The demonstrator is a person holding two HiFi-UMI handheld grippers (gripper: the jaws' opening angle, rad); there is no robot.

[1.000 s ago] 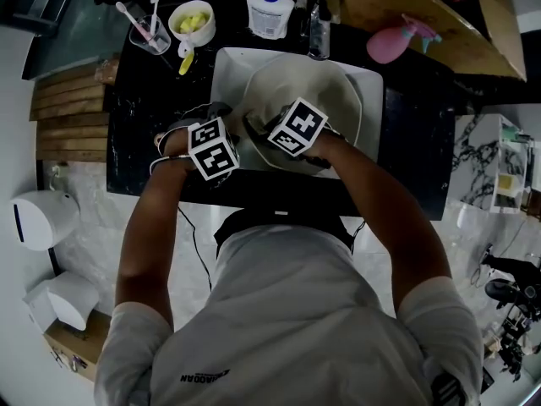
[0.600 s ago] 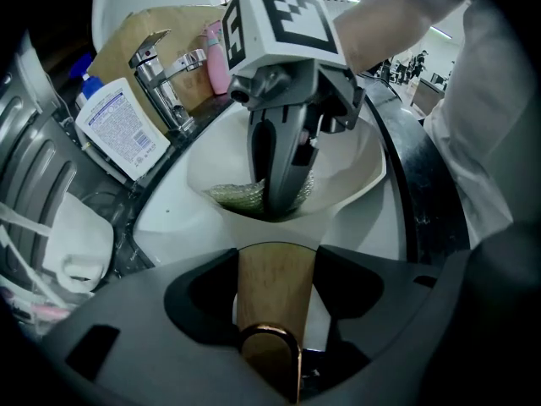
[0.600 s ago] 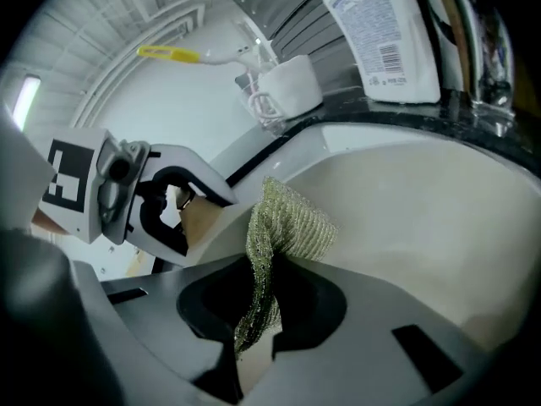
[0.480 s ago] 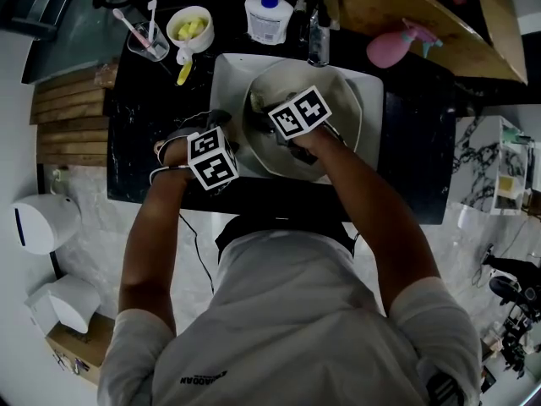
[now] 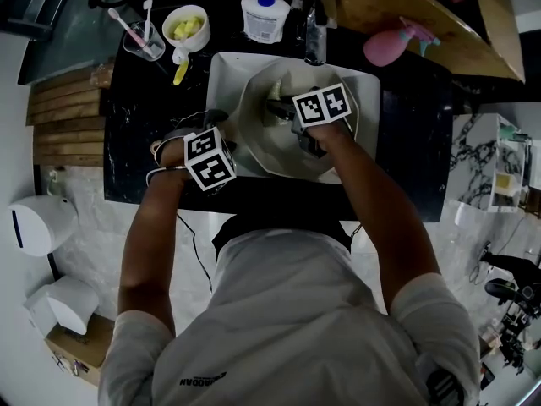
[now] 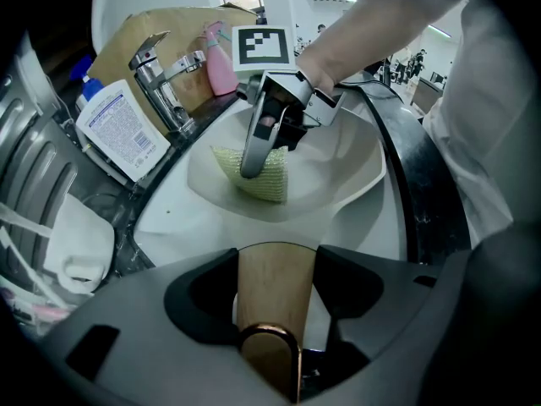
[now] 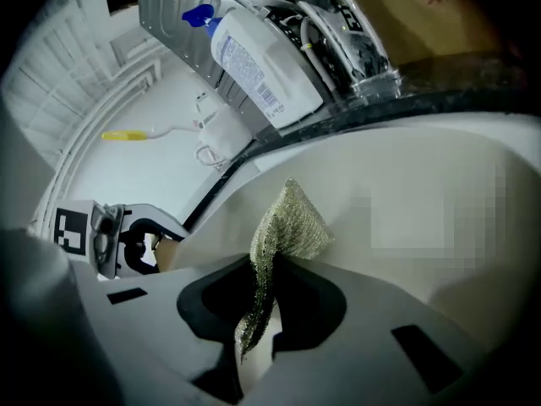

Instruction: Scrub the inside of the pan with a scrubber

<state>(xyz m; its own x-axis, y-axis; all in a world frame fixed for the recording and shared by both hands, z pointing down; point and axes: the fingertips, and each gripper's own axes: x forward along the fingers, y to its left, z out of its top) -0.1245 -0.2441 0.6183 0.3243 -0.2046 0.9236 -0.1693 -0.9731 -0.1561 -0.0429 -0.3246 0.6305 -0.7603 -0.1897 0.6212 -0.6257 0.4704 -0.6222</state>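
The left gripper (image 6: 276, 271) is closed on the wooden handle (image 6: 272, 303) of the pan (image 6: 338, 172), which sits in the sink (image 5: 221, 74). The right gripper (image 7: 262, 299) pinches the green scrubber (image 7: 292, 227) against the pan's inside. The print on the bottle (image 6: 118, 129) is too small to read. Since a second ago, the right gripper has moved nearer to the tap (image 6: 161, 79).

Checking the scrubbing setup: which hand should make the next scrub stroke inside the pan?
Right. The right gripper is shut on the scrubber, which sits inside the pan. The left gripper is clamped on the handle, likely steadying it.
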